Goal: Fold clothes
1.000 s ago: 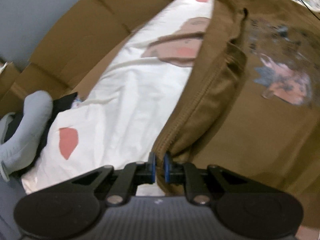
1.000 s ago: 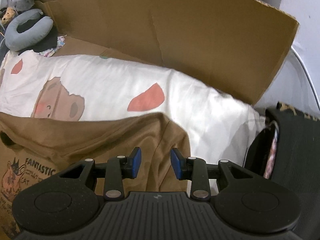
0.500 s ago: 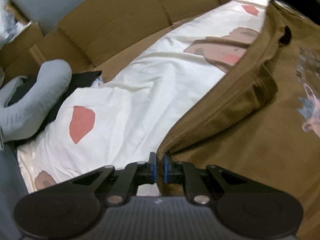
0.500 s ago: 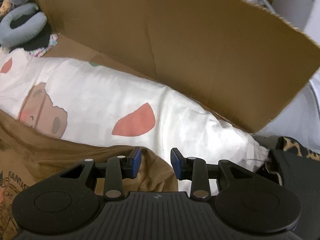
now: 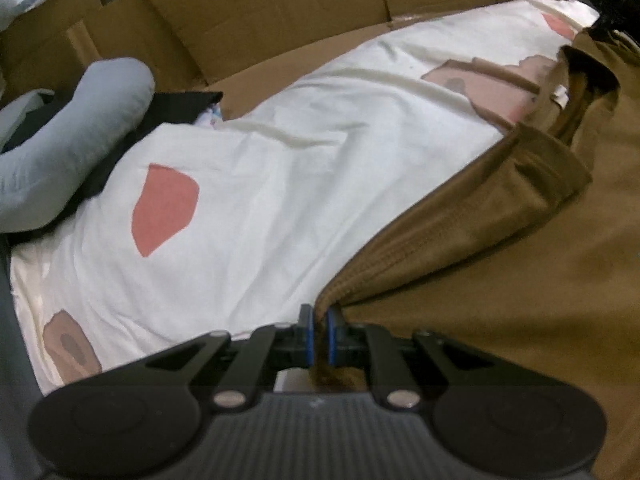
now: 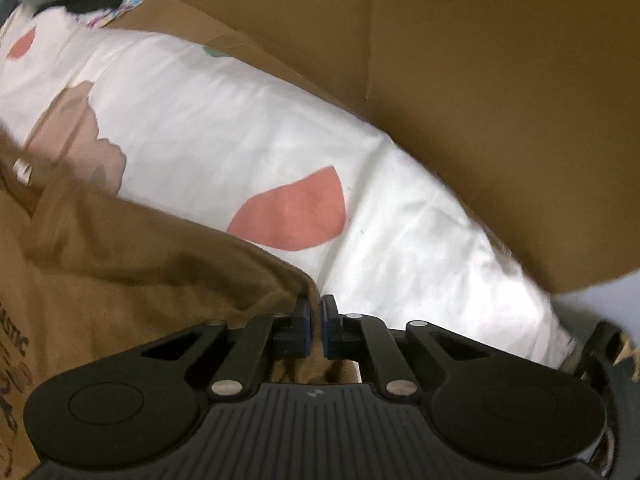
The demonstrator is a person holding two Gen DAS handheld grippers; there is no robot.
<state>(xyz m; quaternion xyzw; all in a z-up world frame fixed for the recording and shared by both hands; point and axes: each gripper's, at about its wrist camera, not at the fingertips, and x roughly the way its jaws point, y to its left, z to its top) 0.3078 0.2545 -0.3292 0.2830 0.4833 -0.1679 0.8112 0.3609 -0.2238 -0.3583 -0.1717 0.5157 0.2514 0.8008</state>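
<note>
1. Shirt [image 5: 520,300]: brown tee, spread over white printed bedding [image 5: 280,200], sleeve folded in across the body
2. Left tongs [image 5: 319,334]: clamped on the tee's hemmed edge, fabric bunched between the blue pads
3. Right tongs [image 6: 315,326]: jaws just closed; they pinch a corner of the same brown tee [image 6: 140,280], with white bedding [image 6: 240,140] just beyond
4. Surroundings: cardboard walls [image 6: 480,100] behind the bedding, grey neck pillow [image 5: 68,152] at its far left end

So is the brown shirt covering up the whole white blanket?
No, the brown shirt covers only one side, and a wide stretch of the white blanket with pink patches lies bare beside it.
</note>
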